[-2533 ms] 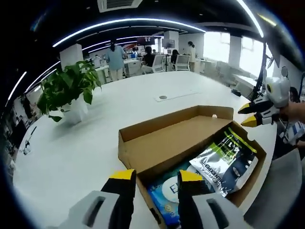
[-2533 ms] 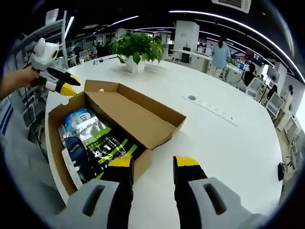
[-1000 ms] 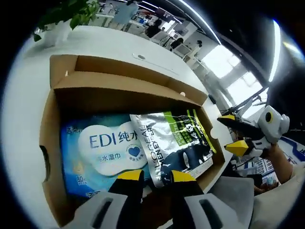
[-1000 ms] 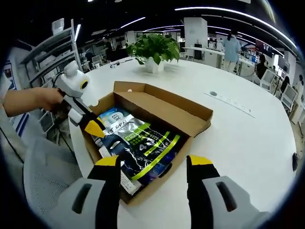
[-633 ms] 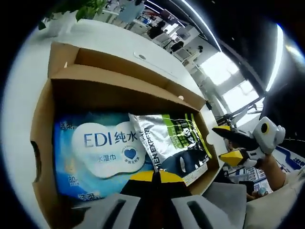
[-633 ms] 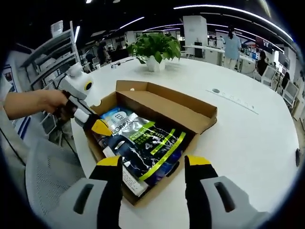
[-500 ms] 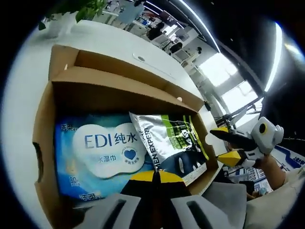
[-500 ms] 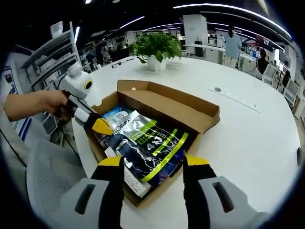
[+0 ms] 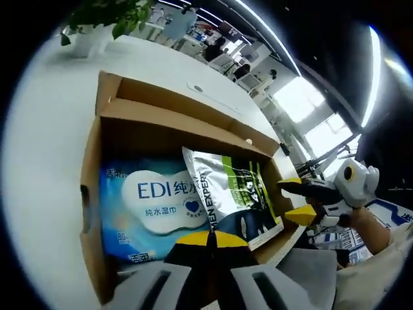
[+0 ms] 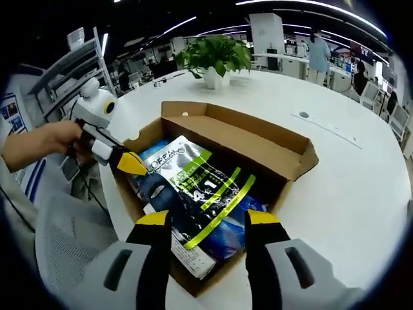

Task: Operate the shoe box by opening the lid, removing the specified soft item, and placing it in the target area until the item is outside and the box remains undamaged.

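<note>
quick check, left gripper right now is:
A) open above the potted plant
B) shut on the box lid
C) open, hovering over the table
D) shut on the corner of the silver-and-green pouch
D: in the right gripper view the left gripper has its yellow tips closed on the corner of the silver-and-green pouch, which lies in the open shoe box.

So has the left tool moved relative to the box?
Yes. In the right gripper view, the left tool has come from beyond the box corner onto the silver pouch edge.
</note>
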{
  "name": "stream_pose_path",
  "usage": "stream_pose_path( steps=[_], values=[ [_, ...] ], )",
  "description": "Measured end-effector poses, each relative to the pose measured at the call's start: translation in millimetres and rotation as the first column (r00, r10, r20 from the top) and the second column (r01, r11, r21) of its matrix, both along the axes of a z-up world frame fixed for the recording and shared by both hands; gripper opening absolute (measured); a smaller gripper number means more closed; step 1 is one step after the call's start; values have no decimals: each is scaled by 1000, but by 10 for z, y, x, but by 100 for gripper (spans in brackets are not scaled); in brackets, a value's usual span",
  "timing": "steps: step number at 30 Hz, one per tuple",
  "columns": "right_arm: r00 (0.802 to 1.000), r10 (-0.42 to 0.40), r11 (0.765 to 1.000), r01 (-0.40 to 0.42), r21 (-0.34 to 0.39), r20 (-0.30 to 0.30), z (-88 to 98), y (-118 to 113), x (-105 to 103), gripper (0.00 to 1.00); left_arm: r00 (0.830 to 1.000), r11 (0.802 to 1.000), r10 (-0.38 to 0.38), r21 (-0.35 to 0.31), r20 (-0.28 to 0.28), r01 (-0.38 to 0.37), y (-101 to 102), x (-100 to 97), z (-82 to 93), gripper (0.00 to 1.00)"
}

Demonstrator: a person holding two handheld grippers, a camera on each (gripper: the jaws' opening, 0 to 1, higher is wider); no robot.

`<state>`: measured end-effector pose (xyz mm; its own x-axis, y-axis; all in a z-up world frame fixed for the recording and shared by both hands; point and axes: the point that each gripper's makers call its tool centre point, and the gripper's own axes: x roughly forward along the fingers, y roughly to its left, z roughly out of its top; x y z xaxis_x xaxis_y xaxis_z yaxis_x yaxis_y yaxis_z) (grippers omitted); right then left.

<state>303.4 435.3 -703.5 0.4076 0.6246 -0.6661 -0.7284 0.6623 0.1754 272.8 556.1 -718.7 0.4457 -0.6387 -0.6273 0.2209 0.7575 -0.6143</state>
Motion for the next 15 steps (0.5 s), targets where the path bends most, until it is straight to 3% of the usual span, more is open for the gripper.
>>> stream_pose_path(
  steps=[3, 8, 11, 15],
  values=[
    [1000, -7, 1000, 7, 4, -22, -30, 41, 28, 36, 1000, 1000, 6, 13, 8, -7, 37, -14, 7, 0],
    [999, -10, 1000, 11, 5, -51, -85, 128, 77, 36, 1000, 1000, 5, 21, 21, -5, 100, 10, 8, 0],
    [993, -31, 999, 32, 10, -111, -130, 170, 70, 32, 1000, 1000, 5, 30, 26, -6, 125, 15, 12, 0],
    [988, -55, 998, 60, 31, -142, -141, 220, 128, 29, 999, 999, 2, 38, 33, -4, 150, 13, 18, 0]
  ],
)
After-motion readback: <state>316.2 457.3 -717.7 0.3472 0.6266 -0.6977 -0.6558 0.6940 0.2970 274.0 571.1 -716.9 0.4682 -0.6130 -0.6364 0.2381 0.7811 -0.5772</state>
